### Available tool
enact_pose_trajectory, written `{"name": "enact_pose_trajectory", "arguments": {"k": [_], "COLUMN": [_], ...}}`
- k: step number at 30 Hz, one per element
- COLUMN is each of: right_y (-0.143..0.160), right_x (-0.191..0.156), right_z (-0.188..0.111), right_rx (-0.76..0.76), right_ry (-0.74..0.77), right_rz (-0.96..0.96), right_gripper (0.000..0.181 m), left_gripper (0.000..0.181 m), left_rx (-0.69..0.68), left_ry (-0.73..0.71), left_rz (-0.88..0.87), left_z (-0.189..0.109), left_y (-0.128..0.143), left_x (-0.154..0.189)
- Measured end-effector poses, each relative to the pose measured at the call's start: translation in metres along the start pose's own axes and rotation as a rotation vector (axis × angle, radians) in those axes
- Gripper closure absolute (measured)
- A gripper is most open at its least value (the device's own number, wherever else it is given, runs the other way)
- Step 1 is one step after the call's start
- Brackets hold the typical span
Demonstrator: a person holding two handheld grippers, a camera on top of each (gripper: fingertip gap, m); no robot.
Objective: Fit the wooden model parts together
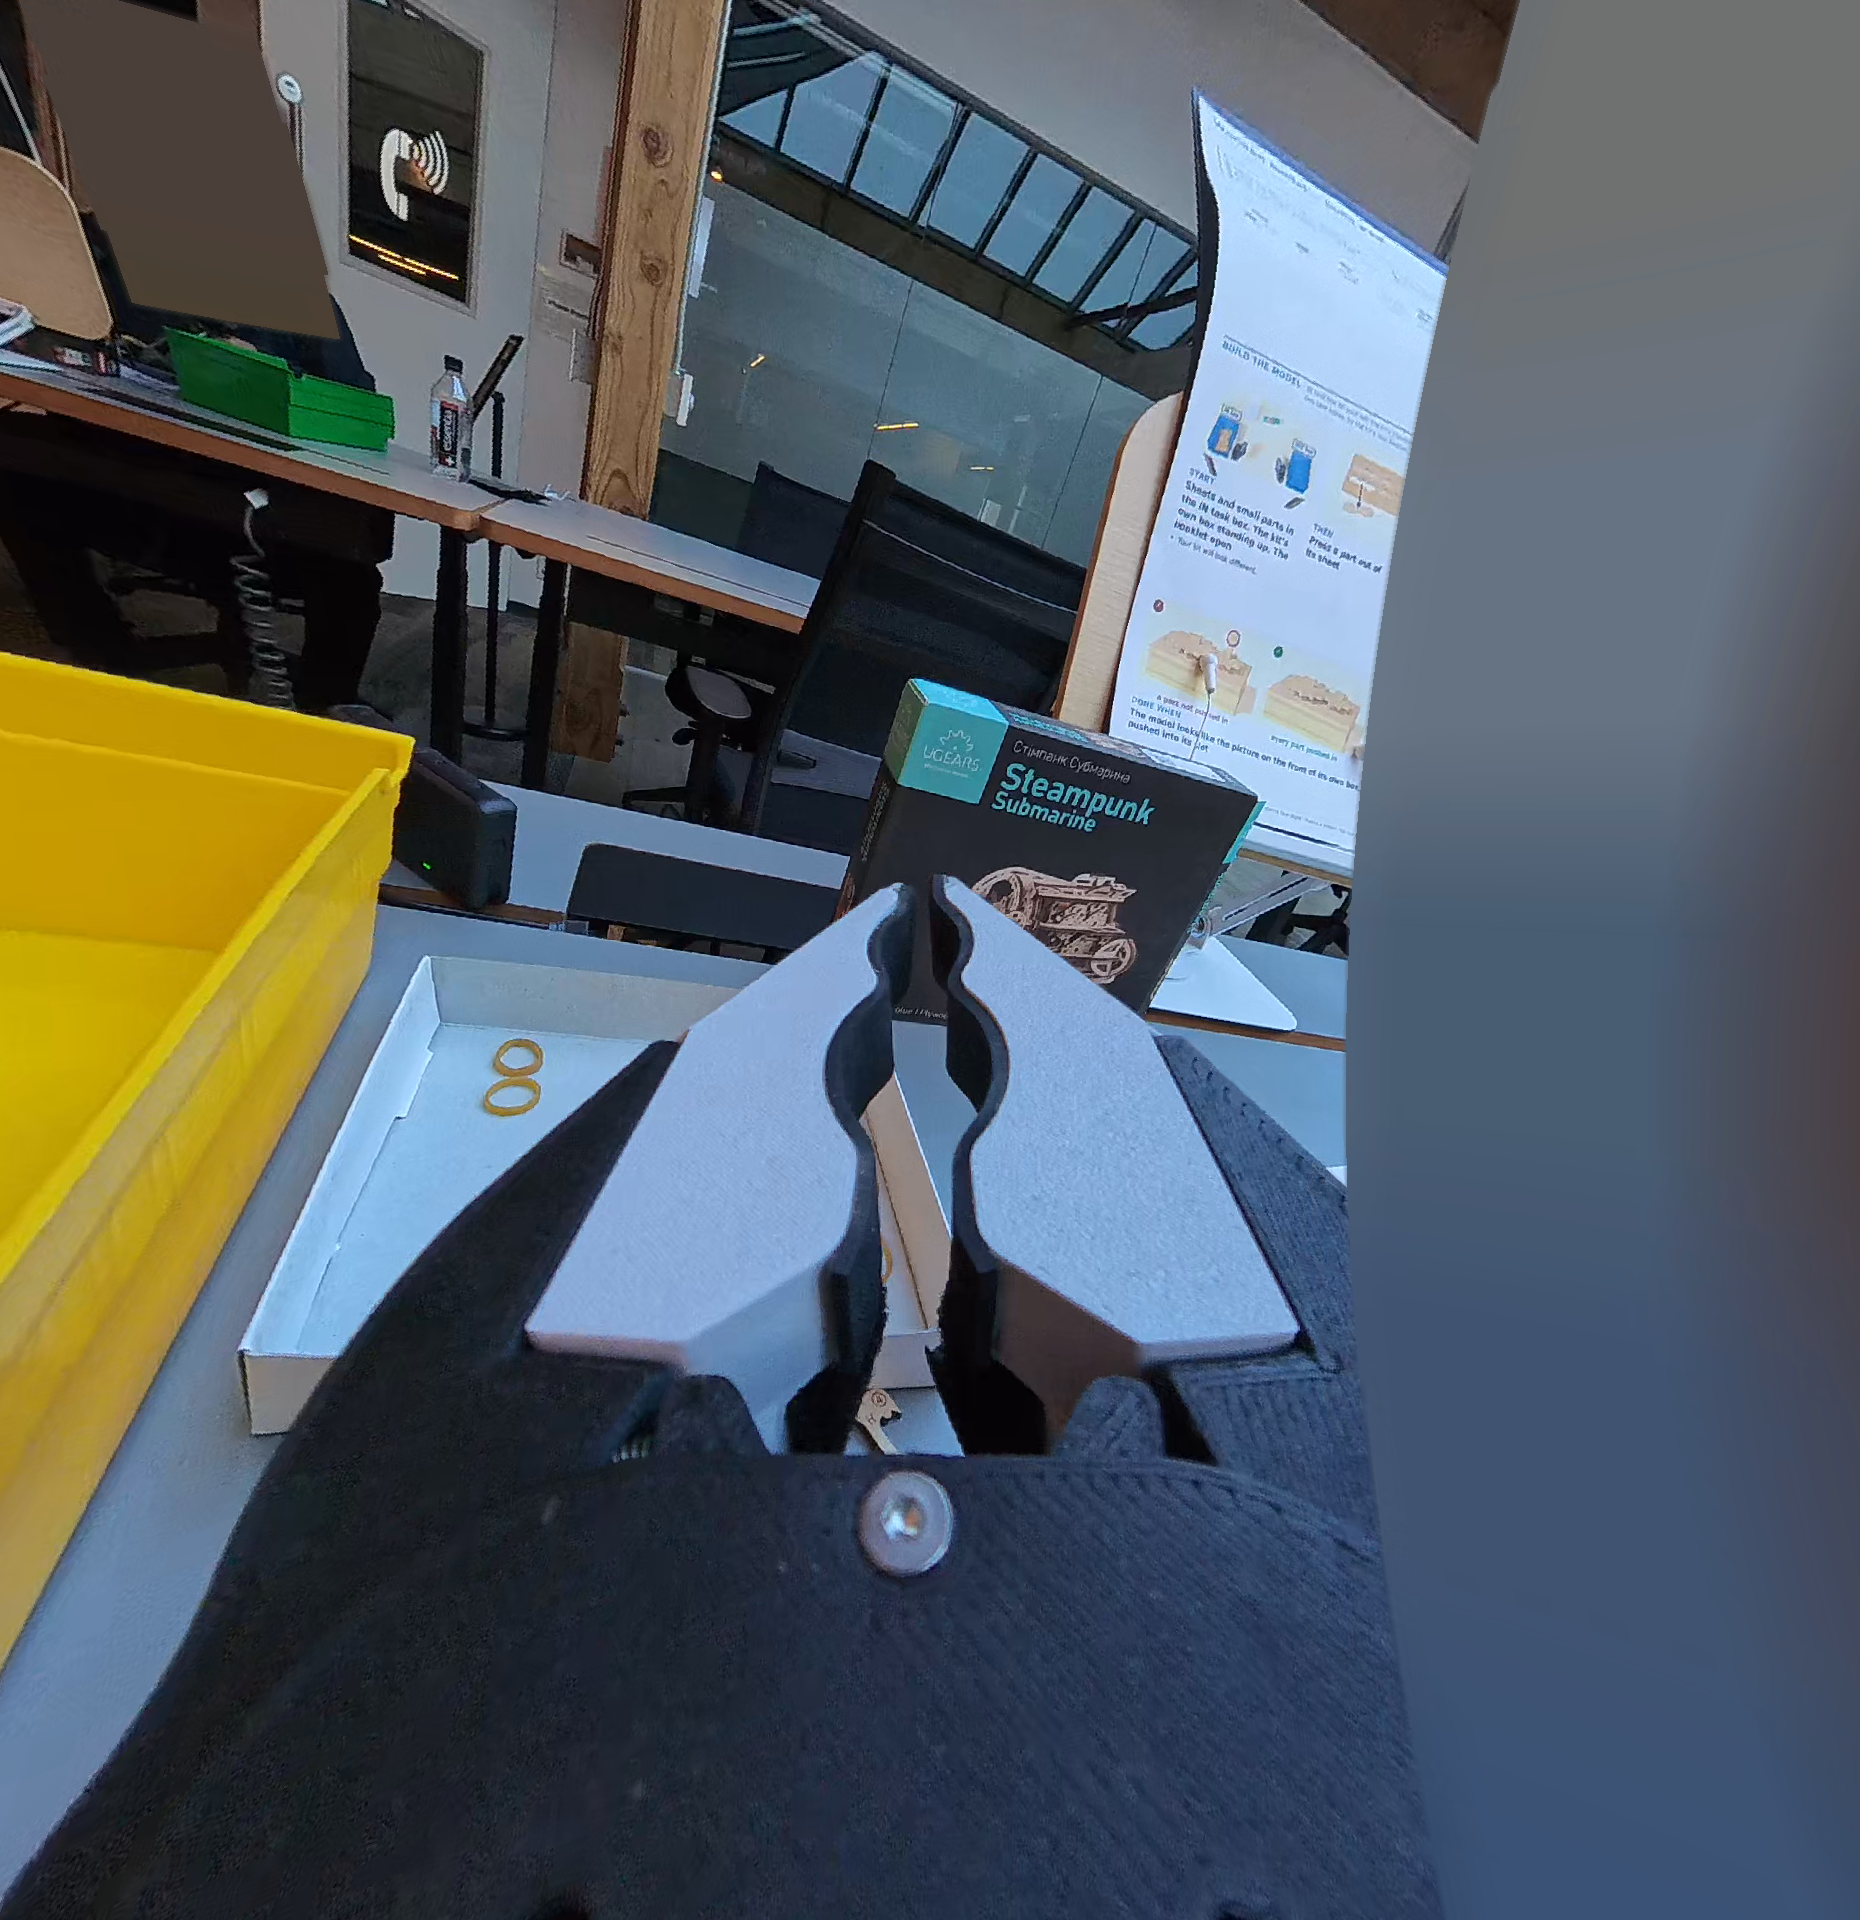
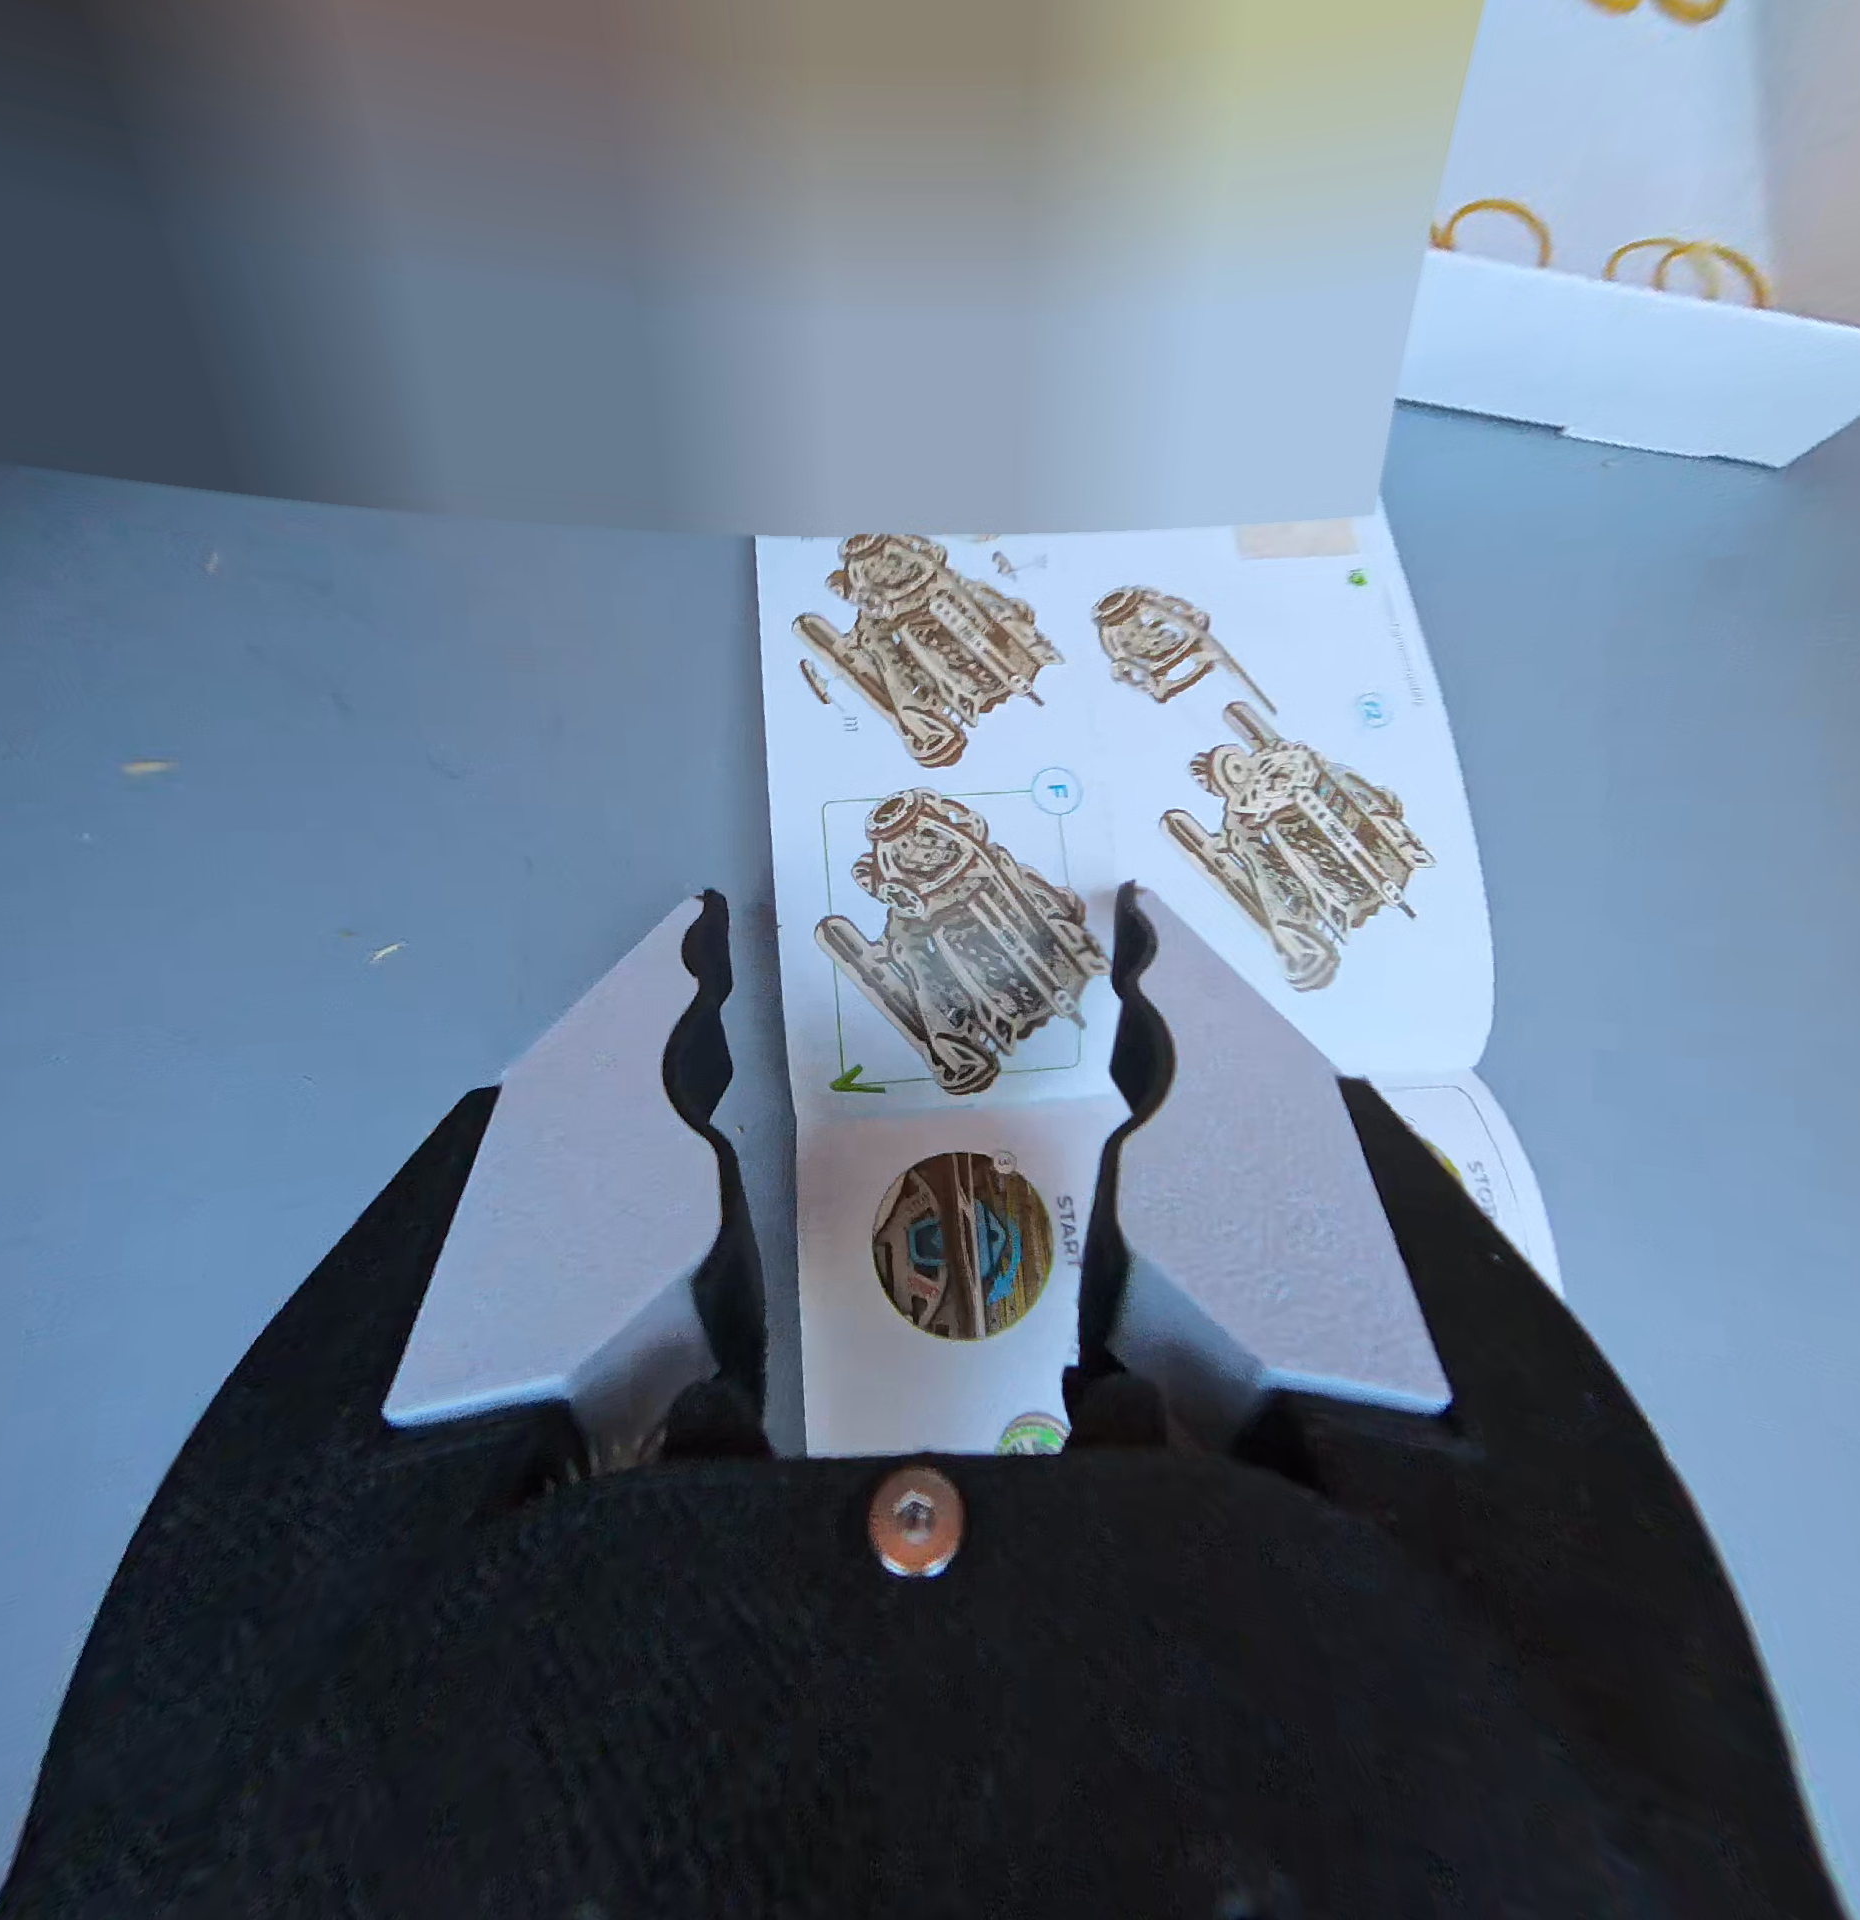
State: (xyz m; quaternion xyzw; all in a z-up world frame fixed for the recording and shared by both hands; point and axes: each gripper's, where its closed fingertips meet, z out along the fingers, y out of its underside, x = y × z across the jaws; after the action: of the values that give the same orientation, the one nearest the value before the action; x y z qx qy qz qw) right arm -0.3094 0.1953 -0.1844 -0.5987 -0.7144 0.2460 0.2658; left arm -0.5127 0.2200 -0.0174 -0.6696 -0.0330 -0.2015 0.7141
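My left gripper (image 1: 921, 896) hangs over the near end of a shallow white cardboard tray (image 1: 386, 1174). Its jaws are shut to a thin slit with nothing seen between them. A small wooden part (image 1: 876, 1421) shows below it on the grey table, close to the tray's near edge. My right gripper (image 2: 921, 899) is open and empty, low over the open instruction booklet (image 2: 1269, 665) lying flat on the table. The kit's dark box (image 1: 1051, 831) stands upright beyond the left gripper. No other wooden pieces are in view.
A big yellow bin (image 1: 157, 935) stands left of the tray. Several yellow rubber bands (image 1: 515, 1075) lie in the tray, which also shows in the right wrist view (image 2: 1632, 353). A printed guide sheet (image 1: 1290, 540) stands at the back right. Bare grey table (image 2: 334, 727) lies left of the booklet. Tip to tip, the grippers are about 25 cm apart.
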Motion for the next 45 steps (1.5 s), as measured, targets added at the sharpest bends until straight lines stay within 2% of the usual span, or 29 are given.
{"name": "enact_pose_trajectory", "arguments": {"k": [4,12,18,21,25,29,32,36,38,41,45], "right_y": [0.005,0.010,0.009,0.001,-0.018,-0.030,-0.024,0.012,0.020,0.027,0.034], "right_x": [0.003,0.031,0.045,0.035,0.008,-0.036,-0.062,-0.067,-0.069,-0.068,-0.075], "right_z": [0.007,0.010,0.012,0.006,-0.033,-0.076,-0.105,-0.144,-0.157,-0.173,-0.185], "right_rx": [-0.060,-0.118,-0.111,-0.064,0.076,0.337,0.527,0.531,0.477,0.437,0.588], "right_ry": [0.015,0.074,0.085,0.100,0.200,0.235,0.348,0.750,0.872,0.952,0.907], "right_rz": [0.007,0.123,0.152,0.194,0.253,0.354,0.350,0.131,0.016,-0.013,0.145], "right_gripper": [0.117,0.116,0.115,0.113,0.113,0.113,0.113,0.114,0.117,0.116,0.121], "left_gripper": [0.181,0.181,0.181,0.181,0.181,0.181,0.180,0.176,0.172,0.165,0.157], "left_rx": [0.025,0.028,0.036,0.049,0.045,0.016,-0.004,-0.015,-0.031,-0.051,-0.150], "left_ry": [0.006,0.014,0.025,0.016,0.005,0.032,0.049,0.070,0.107,0.181,0.160], "left_rz": [-0.001,-0.004,-0.015,0.010,0.054,0.090,0.151,0.232,0.235,0.211,0.184], "left_z": [-0.004,-0.004,-0.006,-0.008,-0.008,-0.005,-0.003,-0.003,-0.005,-0.011,-0.032], "left_y": [-0.007,-0.008,-0.011,-0.015,-0.015,-0.010,-0.006,-0.005,-0.005,-0.004,0.008], "left_x": [0.002,0.003,0.005,0.005,0.006,0.016,0.026,0.042,0.055,0.077,0.082]}}
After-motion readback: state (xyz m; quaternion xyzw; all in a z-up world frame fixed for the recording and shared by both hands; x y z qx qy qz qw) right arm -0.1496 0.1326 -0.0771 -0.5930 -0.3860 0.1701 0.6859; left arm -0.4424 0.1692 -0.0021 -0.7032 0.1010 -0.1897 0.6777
